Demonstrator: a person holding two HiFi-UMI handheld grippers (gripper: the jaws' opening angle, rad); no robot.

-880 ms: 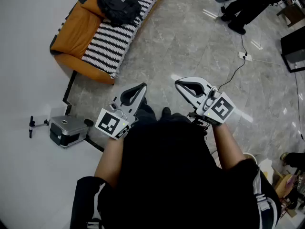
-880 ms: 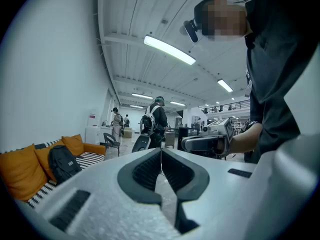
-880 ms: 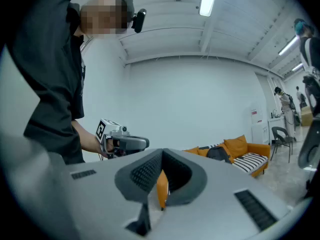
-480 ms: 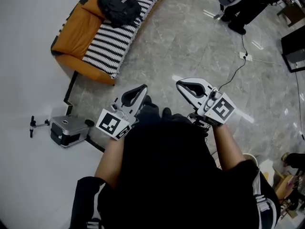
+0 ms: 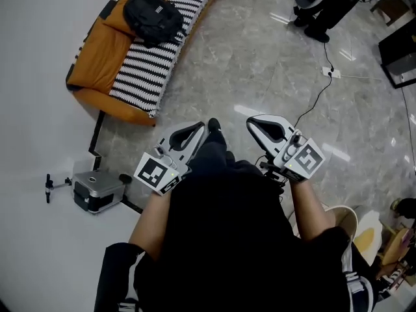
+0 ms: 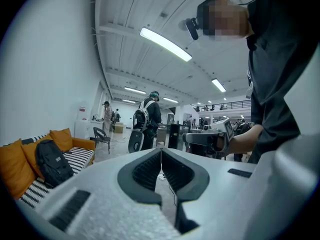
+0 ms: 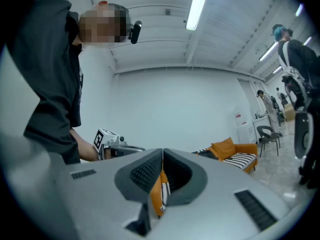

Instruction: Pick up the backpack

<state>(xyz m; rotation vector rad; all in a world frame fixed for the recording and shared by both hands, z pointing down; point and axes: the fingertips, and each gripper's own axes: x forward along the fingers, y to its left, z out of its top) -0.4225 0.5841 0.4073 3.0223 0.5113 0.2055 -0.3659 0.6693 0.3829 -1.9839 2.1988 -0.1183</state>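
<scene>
**A:** Where's the backpack?

**B:** On the sofa, propped against the orange cushions and well apart from both hands. The left hand-held gripper and the right hand-held gripper are each closed on nothing.

**A:** How will it handle?

**B:** It looks like soft fabric, so it will probably sag, and I'd guess a moderate weight. I'd pinch a top loop or a strap, not the bulging body.

**A:** Any change from a second ago?

**B:** A shoe has stepped forward between the two, and the sofa sits slightly nearer. The jaws are closed as before.
</scene>
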